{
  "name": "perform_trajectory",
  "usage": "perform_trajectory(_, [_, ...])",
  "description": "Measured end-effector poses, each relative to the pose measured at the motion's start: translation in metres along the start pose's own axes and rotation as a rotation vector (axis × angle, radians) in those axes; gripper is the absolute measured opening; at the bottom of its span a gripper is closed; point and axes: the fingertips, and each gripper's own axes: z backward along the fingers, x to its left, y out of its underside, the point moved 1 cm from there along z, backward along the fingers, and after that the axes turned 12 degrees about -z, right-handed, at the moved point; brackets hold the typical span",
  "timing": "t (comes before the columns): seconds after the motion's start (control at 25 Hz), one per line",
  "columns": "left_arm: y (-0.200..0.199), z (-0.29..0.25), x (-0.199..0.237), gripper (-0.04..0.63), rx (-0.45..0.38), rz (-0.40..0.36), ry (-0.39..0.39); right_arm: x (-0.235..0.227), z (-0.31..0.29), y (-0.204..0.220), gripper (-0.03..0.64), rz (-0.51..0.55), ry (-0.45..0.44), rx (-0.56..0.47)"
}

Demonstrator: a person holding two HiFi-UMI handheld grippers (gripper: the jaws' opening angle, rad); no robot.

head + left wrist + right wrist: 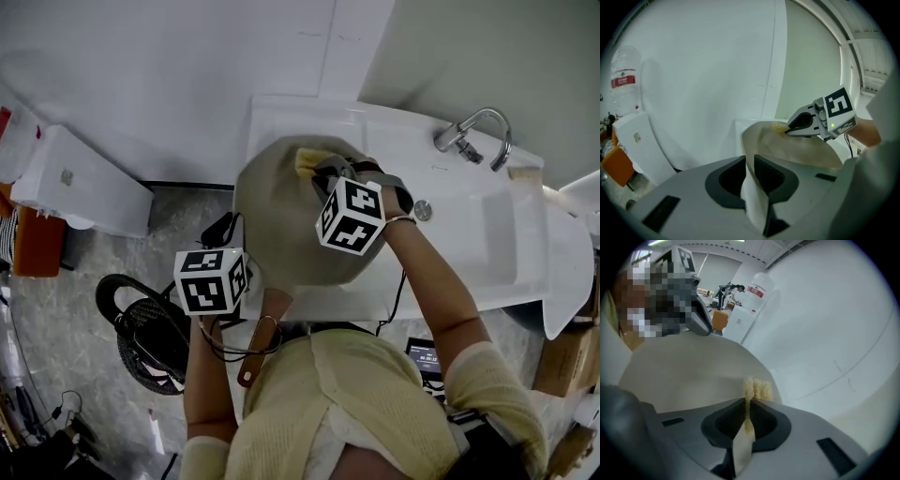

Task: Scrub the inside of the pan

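Tilted pan [281,216] over the sink [469,234]: left tongs [750,164] clamped on its edge, right tongs [749,404] pinching a yellow sponge [758,389] against its inner surface

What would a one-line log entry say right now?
left gripper: shut on pan | right gripper: shut on yellow sponge, at pan's far rim | pan: tilted over sink
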Motion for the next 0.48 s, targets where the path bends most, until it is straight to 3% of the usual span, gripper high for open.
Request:
perform_trajectory(0.24, [0.0,-0.005,0.0,0.106,0.005,0.005,0.007,-0.013,-0.019,0.009,0.046,0.178,0.13,0.061])
perform_trajectory(0.48, [0.0,-0.007,0.001,0.106,0.008,0.005,0.004,-0.025,-0.029,0.013,0.046,0.302,0.202,0.123])
